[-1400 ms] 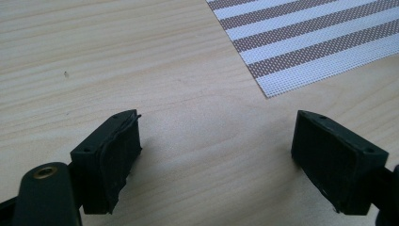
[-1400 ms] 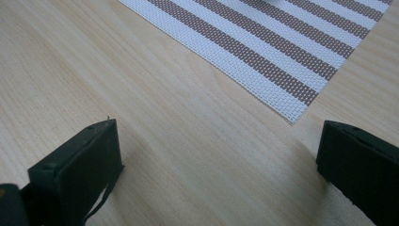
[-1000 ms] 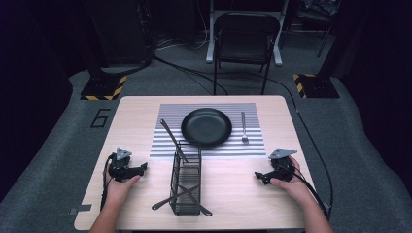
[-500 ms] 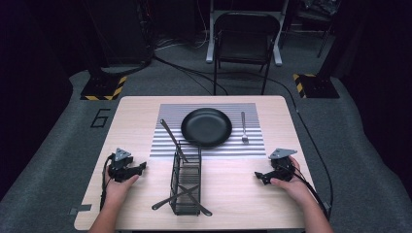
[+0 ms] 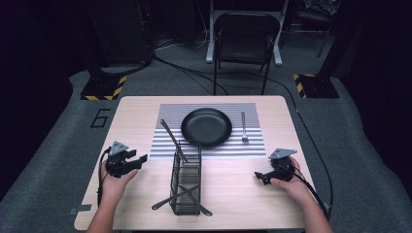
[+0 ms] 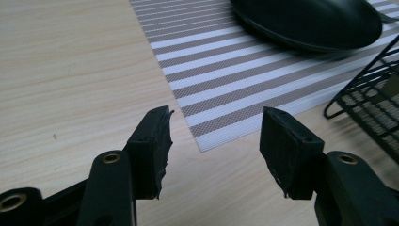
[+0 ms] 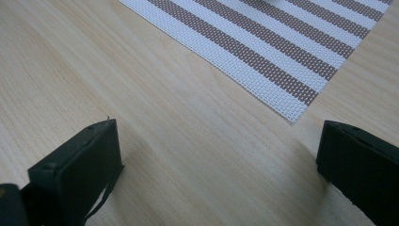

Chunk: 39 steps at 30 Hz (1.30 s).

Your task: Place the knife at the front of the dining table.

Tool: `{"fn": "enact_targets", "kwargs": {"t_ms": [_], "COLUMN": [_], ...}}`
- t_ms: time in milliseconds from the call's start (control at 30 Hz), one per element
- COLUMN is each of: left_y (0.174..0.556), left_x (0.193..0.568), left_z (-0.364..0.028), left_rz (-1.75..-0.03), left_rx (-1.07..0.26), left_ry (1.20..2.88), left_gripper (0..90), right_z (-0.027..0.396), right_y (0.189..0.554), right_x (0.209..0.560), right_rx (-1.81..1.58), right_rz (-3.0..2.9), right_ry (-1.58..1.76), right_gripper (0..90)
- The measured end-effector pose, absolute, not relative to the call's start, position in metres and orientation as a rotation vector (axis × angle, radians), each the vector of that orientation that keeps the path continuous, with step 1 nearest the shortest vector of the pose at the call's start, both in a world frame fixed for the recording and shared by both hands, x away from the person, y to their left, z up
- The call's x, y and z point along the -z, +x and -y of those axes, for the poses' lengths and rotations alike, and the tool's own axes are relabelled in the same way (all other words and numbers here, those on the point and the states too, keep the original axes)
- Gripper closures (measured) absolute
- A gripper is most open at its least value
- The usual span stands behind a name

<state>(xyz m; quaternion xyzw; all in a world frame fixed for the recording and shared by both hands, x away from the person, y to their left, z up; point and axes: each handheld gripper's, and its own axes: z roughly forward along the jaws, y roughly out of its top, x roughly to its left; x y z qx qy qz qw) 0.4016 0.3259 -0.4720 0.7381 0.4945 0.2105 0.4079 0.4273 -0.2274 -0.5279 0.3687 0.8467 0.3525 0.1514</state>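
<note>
1. The one piece of writing I can read is a large dark "6" (image 5: 99,118) on the floor, just off the far left corner of the table (image 5: 136,121).
2. A striped placemat (image 5: 160,145) lies across the far middle of the table, and everything else sits around it.
3. A black pan (image 5: 206,127) rests on the placemat's centre; a fork (image 5: 244,127) lies on its right part, long axis running away from the person, tines at the near end.
4. A black wire basket (image 5: 186,182) stands at the placemat's near edge. One utensil (image 5: 173,141) leans out of it toward the far left, and two more cross at its near end.
5. The left gripper (image 5: 138,160), left of the placemat's near corner, has its jaws spread over bare wood.
6. The right gripper (image 5: 260,176), near the placemat's right corner, is spread wide, holding nothing.
7. A folding chair (image 5: 243,43) stands beyond the table.
</note>
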Motion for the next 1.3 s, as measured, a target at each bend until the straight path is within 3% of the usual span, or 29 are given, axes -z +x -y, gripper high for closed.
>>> {"fn": "enact_targets", "kwargs": {"t_ms": [833,1300], "left_y": [0.398,0.405], "left_x": [0.391,0.384], "left_z": [-0.283,-0.257], "left_rz": [-1.090,-1.008], "left_rx": [-0.501,-0.447], "left_ry": [1.875,1.898], "left_gripper": [45.6,51.5], "right_z": [0.227,0.227], "right_y": [0.427,0.427], "right_x": [0.528,0.528], "right_rx": [-1.013,-1.013], "right_rz": [-2.429,-2.429], "right_ry": [1.061,1.060], "right_gripper": [0.0,0.0]}}
